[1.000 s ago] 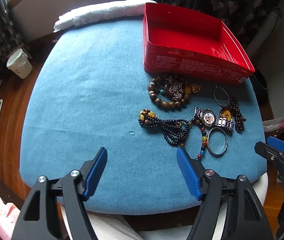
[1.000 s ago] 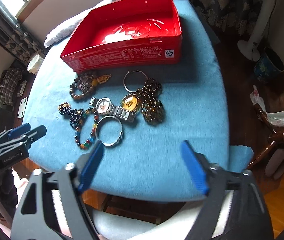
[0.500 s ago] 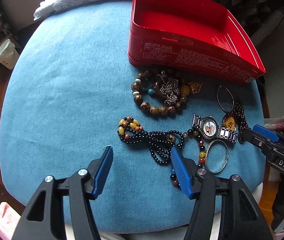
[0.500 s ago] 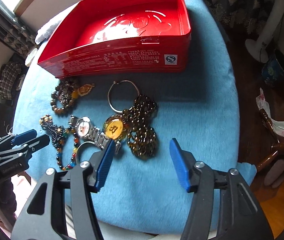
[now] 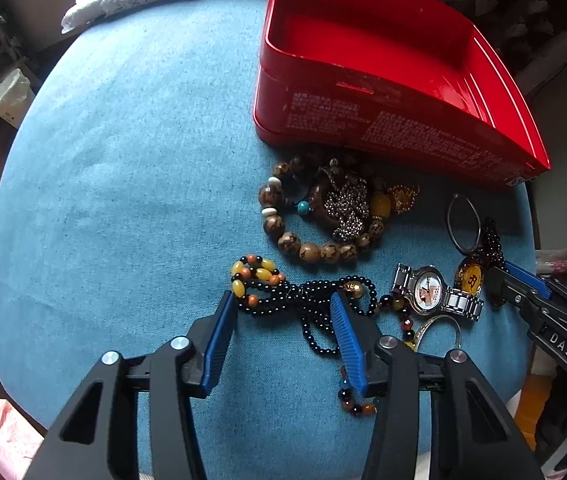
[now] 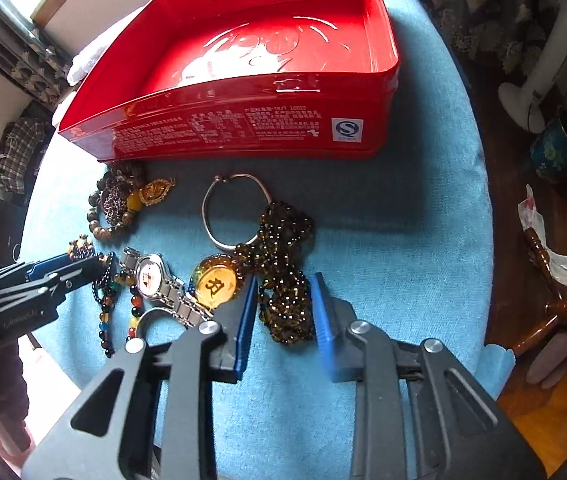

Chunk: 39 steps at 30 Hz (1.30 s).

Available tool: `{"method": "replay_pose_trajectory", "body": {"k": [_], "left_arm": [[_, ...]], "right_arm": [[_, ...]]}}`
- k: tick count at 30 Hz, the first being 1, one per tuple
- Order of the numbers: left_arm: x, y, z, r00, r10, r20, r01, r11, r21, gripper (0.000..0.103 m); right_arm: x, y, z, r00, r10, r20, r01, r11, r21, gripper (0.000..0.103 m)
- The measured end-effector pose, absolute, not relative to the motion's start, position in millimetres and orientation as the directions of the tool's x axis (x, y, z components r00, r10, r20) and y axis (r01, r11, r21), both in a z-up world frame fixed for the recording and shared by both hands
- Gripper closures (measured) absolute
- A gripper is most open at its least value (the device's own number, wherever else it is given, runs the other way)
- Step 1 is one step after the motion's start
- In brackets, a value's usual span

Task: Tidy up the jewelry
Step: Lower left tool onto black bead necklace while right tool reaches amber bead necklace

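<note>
Both grippers have dropped closer, open fingers straddling the black bead necklace (image 5: 303, 300) and brown bead strand (image 6: 283, 292).

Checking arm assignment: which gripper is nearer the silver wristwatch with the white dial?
Left, narrowly. The left gripper straddles black beads beside the silver wristwatch; the right gripper straddles brown beads beyond the amber pendant.

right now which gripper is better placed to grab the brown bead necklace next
Right. The right gripper is open with its blue fingers either side of the brown glassy bead necklace. The left gripper is open over the black bead strand, farther from it.
</note>
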<state>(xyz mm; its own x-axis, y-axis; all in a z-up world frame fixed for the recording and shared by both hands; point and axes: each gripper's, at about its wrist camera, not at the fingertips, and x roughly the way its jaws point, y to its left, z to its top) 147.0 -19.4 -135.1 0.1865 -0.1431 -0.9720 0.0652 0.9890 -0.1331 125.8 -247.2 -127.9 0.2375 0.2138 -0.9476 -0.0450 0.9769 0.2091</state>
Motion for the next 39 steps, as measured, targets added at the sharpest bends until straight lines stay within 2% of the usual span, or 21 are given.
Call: {"method": "replay_pose_trajectory", "body": {"k": [4, 5, 6, 7, 8, 14, 16, 17, 18, 30, 32, 35, 37, 38, 39], "left_arm": [[145.9, -11.0, -133.4, 0.195, -0.155, -0.969, 0.082, 0.987, -0.141, 0.068], [145.1, -9.0, -132.8, 0.195, -0.16, -0.968, 0.085, 0.986, -0.146, 0.075], [141.2, -4.1, -130.0, 0.197, -0.171, -0.965, 0.09, 0.984, -0.156, 0.092], [139.1, -0.4, -128.5, 0.19, -0.2, -0.961, 0.097, 0.978, -0.184, 0.102], [138.0, 4.5, -128.3, 0.181, -0.209, -0.961, 0.098, 0.976, -0.194, 0.103], [130.1, 11.5, -128.6, 0.153, -0.21, -0.966, 0.08, 0.977, -0.199, 0.101], [130.5, 9.7, -125.5, 0.152, -0.212, -0.965, 0.075, 0.976, -0.203, 0.087], [130.7, 8.4, -123.8, 0.147, -0.217, -0.965, 0.071, 0.975, -0.209, 0.069], [128.4, 4.7, -121.6, 0.153, -0.222, -0.963, 0.071, 0.974, -0.213, 0.062], [151.4, -3.5, -131.9, 0.15, -0.218, -0.964, 0.008, 0.976, -0.219, 0.061], [153.9, -1.7, -133.0, 0.14, -0.239, -0.961, -0.013, 0.97, -0.243, 0.056], [155.9, -1.2, -134.5, 0.139, -0.248, -0.959, -0.033, 0.966, -0.255, 0.056], [158.5, -6.4, -135.7, 0.148, -0.242, -0.959, -0.044, 0.967, -0.25, 0.061], [158.3, -6.1, -135.8, 0.156, -0.233, -0.96, -0.043, 0.969, -0.243, 0.074], [157.8, -5.6, -136.5, 0.153, -0.248, -0.957, -0.042, 0.965, -0.257, 0.08]], "right_arm": [[116.3, -250.2, -126.1, 0.231, 0.203, -0.952, -0.026, 0.979, 0.203, 0.078], [113.0, -251.5, -125.7, 0.228, 0.202, -0.952, -0.02, 0.979, 0.203, 0.078], [110.8, -251.6, -125.7, 0.226, 0.203, -0.953, -0.017, 0.979, 0.205, 0.078], [107.5, -252.2, -125.5, 0.221, 0.205, -0.953, -0.014, 0.978, 0.207, 0.078], [105.8, -251.7, -125.3, 0.218, 0.205, -0.954, -0.011, 0.978, 0.208, 0.078], [101.1, -251.6, -126.4, 0.212, 0.212, -0.954, -0.011, 0.977, 0.214, 0.078], [102.5, -252.0, -127.0, 0.211, 0.212, -0.954, -0.007, 0.977, 0.215, 0.078], [103.0, -251.7, -127.2, 0.212, 0.209, -0.955, -0.01, 0.977, 0.212, 0.078], [102.7, -251.1, -126.8, 0.212, 0.209, -0.955, -0.011, 0.977, 0.212, 0.078], [102.2, -251.3, -129.5, 0.215, 0.22, -0.951, -0.01, 0.975, 0.223, 0.076], [102.3, -251.5, -129.7, 0.216, 0.22, -0.951, -0.011, 0.975, 0.223, 0.075], [102.3, -252.0, -130.1, 0.218, 0.22, -0.951, -0.012, 0.975, 0.223, 0.075], [102.2, -251.2, -129.9, 0.217, 0.219, -0.951, -0.011, 0.975, 0.222, 0.075], [101.9, -251.2, -130.0, 0.217, 0.219, -0.951, -0.011, 0.975, 0.222, 0.075], [101.9, -251.7, -130.2, 0.217, 0.221, -0.951, -0.009, 0.975, 0.224, 0.075]]}}
